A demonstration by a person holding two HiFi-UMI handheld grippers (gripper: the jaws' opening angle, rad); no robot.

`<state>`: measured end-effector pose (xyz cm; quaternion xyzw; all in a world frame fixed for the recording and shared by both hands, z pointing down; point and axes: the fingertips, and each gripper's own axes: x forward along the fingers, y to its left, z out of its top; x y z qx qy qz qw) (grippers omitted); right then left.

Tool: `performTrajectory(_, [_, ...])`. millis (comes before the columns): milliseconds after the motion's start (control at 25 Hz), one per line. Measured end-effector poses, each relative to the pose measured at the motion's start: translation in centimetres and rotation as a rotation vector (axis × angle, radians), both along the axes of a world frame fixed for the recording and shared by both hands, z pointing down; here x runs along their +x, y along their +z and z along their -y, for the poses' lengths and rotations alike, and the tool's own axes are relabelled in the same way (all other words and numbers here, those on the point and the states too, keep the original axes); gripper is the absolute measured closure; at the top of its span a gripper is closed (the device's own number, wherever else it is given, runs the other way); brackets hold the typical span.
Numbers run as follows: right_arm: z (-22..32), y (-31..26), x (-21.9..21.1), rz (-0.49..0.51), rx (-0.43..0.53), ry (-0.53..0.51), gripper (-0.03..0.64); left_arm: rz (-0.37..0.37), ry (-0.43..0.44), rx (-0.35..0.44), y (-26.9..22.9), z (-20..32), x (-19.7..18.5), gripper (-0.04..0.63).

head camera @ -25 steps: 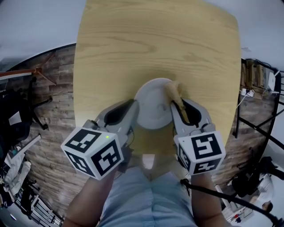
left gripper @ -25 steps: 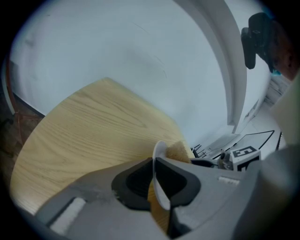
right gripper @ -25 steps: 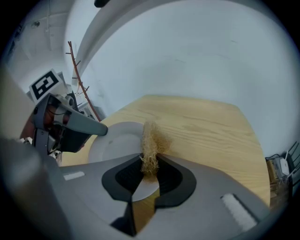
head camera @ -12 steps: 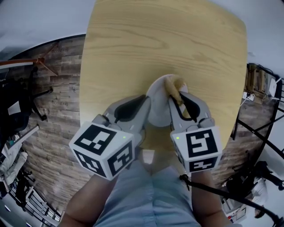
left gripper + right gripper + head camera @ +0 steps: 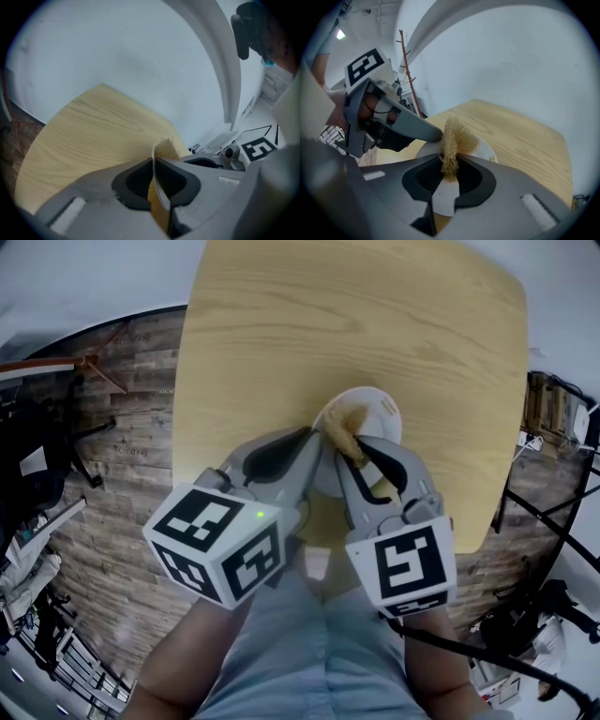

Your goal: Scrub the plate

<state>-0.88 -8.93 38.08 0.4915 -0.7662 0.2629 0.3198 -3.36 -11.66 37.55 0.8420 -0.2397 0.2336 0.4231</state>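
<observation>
A white plate (image 5: 373,409) lies on the light wooden table (image 5: 356,315) near its front edge. My left gripper (image 5: 317,440) is shut on the plate's left rim, which shows edge-on as a thin white line (image 5: 156,180) between its jaws (image 5: 153,161). My right gripper (image 5: 352,454) is shut on a tan fibrous scrubber (image 5: 341,427). The scrubber (image 5: 454,136) rests on the left part of the plate (image 5: 485,151), right beside the left gripper's tip (image 5: 426,133). Part of the scrubber (image 5: 169,146) also peeks past the plate's rim in the left gripper view.
The table's front edge lies just under both grippers, above the person's lap (image 5: 319,643). Brick-patterned floor (image 5: 112,474) surrounds the table. A dark chair (image 5: 37,465) stands to the left and a black metal frame (image 5: 548,521) to the right.
The right gripper has carried the scrubber from the plate's right rim leftward across the plate, rolling as it went. The left gripper keeps its hold on the rim.
</observation>
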Motion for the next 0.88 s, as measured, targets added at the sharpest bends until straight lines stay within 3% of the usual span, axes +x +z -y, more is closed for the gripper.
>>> performTrajectory(240, [-1.4, 0.0, -1.3, 0.039, 0.009, -0.037, 0.551, -0.003, -0.015, 0.007, -0.1, 0.1, -0.2, 0.555])
performTrajectory(880, [-6.5, 1.7, -2.9, 0.105, -0.078, -0.064, 0.551, 0.012, -0.032, 0.043, -0.4, 0.2, -1.3, 0.555])
